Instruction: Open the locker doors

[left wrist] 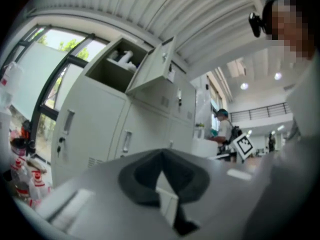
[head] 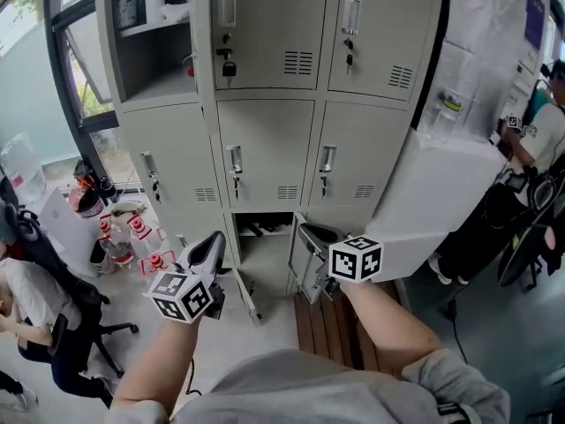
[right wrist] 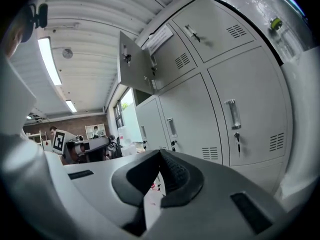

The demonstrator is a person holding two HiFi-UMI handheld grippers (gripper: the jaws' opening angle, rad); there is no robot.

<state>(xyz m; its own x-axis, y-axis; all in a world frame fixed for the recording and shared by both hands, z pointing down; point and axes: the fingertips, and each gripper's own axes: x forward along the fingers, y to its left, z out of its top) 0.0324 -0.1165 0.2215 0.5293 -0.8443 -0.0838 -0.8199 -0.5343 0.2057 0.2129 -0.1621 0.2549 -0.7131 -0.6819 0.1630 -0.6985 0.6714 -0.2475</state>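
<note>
The grey locker bank (head: 265,140) fills the head view. Its top-left compartment (head: 154,42) stands open, and so do the bottom middle compartment (head: 263,246) and the one to its right. The three middle-row doors are closed, each with a handle (head: 234,160) and a key below it. My left gripper (head: 214,238) and right gripper (head: 311,230) are held up in front of the bottom row, apart from the doors, both shut and empty. The left gripper (left wrist: 162,154) looks along the closed doors below an open top door (left wrist: 152,66). The right gripper (right wrist: 160,153) faces a closed door (right wrist: 245,109).
Bottles with red labels (head: 124,237) stand on the floor at the left by a window. A seated person (head: 35,316) is at the lower left, another person (head: 538,140) at the right. A white box (head: 441,201) leans against the lockers' right side. Wooden slats (head: 331,325) lie below.
</note>
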